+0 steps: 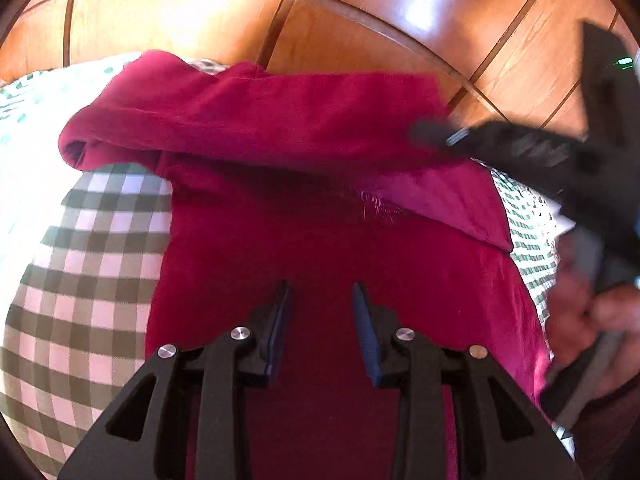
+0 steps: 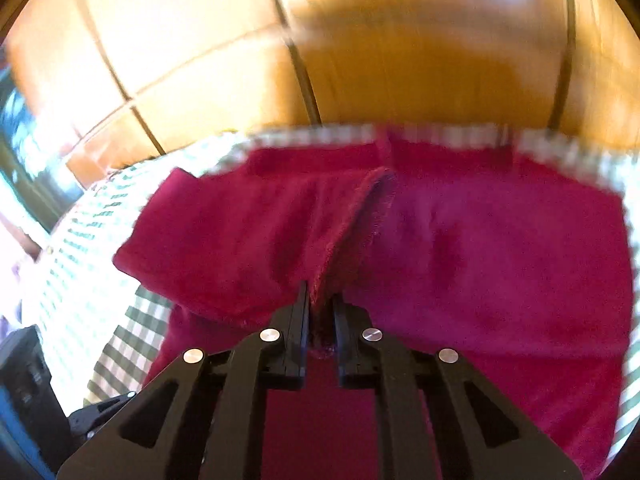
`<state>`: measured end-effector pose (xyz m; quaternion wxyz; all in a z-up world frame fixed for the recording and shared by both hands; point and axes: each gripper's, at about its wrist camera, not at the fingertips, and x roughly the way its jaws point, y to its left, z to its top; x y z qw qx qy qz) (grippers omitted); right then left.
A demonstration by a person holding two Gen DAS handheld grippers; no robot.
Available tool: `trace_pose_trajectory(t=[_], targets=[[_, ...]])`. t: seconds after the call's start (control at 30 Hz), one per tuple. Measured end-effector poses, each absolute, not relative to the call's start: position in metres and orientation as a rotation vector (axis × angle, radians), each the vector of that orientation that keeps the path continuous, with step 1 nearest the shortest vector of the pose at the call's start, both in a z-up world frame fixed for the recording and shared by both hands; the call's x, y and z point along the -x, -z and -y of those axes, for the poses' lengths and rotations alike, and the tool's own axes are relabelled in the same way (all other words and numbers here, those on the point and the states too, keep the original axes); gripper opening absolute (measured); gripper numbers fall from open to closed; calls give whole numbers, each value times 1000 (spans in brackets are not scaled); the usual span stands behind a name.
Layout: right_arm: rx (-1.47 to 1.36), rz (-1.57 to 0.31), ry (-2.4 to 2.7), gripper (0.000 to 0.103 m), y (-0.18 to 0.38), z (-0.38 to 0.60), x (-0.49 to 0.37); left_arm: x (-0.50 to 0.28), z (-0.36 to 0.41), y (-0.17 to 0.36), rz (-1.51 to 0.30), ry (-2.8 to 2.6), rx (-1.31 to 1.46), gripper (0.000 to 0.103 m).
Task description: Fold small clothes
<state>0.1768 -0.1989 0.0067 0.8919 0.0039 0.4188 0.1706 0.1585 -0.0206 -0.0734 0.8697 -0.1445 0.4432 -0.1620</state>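
Observation:
A dark red garment [image 1: 304,216] lies on a checked cloth. Its far part is lifted and folded over toward me. My left gripper [image 1: 322,292] is open and empty, hovering just above the garment's near part. My right gripper [image 2: 320,300] is shut on an edge of the red garment [image 2: 480,248] and holds the fold up. In the left wrist view the right gripper [image 1: 428,132] reaches in from the right, its fingertips at the lifted fold's right end. The view is blurred there.
A green-and-white checked cloth [image 1: 88,264] covers the surface under the garment; it also shows in the right wrist view [image 2: 132,344]. A glossy wooden panelled wall [image 1: 360,16] stands close behind. A person's hand [image 1: 588,320] holds the right gripper's handle.

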Motion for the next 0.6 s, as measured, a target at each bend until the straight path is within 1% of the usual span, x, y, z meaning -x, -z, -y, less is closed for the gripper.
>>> trace_pose_trajectory(t=[0.03, 0.1, 0.23, 0.33, 0.6], targets=[[6, -834, -340, 9, -19, 203, -174, -159, 21, 73, -924, 336, 304, 34], [13, -771, -299, 5, -43, 219, -174, -163, 21, 72, -925, 334, 310, 35], [33, -723, -181, 5, -61, 259, -180, -166, 13, 71, -927, 315, 316, 35], [33, -751, -71, 5, -49, 295, -191, -165, 1, 69, -923, 293, 329, 35], [-61, -874, 117, 5, 11, 366, -205, -173, -13, 73, -957, 232, 343, 35]])
